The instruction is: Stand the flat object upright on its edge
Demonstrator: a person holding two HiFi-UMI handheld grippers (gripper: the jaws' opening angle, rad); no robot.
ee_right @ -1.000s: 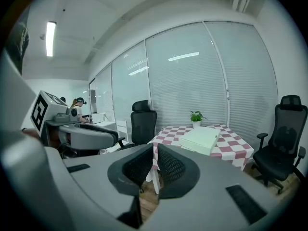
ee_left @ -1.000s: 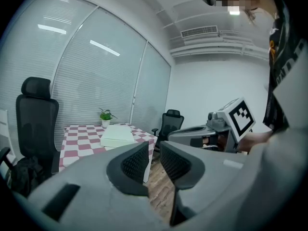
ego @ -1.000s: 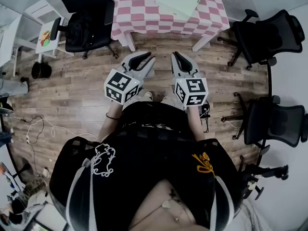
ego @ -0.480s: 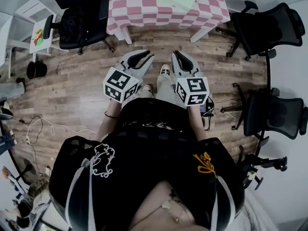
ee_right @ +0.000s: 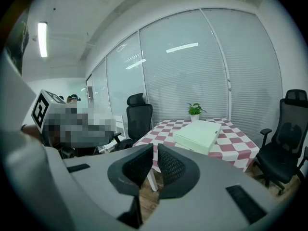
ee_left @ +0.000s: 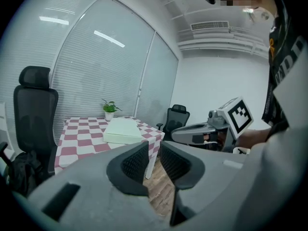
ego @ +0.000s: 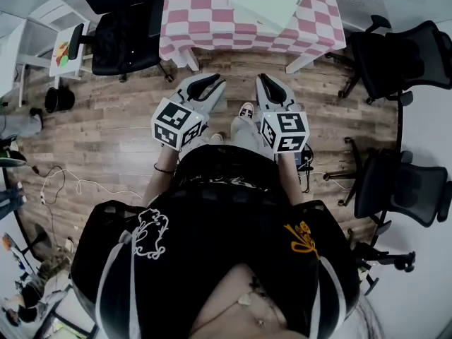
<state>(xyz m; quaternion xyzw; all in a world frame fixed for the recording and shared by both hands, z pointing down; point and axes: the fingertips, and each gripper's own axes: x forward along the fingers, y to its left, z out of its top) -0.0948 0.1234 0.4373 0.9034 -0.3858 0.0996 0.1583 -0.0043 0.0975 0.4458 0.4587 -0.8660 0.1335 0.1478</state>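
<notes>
- Head view: you hold your left gripper (ego: 210,83) and right gripper (ego: 262,80) side by side over the wooden floor (ego: 113,136), near the checkered table (ego: 205,20).
- Both grippers are clenched, with nothing between their jaws.
- The pale box (ego: 269,1) lies flat on the table's far right part, well apart from both grippers.

**Three cameras, one table in common**

The head view looks steeply down past the person's torso onto the wood floor (ego: 106,140), with the checked table (ego: 212,16) far off at its top edge. Each gripper view sits low, close behind its own shut jaws, and faces level across the room at that same table. The left gripper view also catches the right gripper (ee_left: 177,134). The opposite view's left side is blurred, so the reverse is unclear.
</notes>
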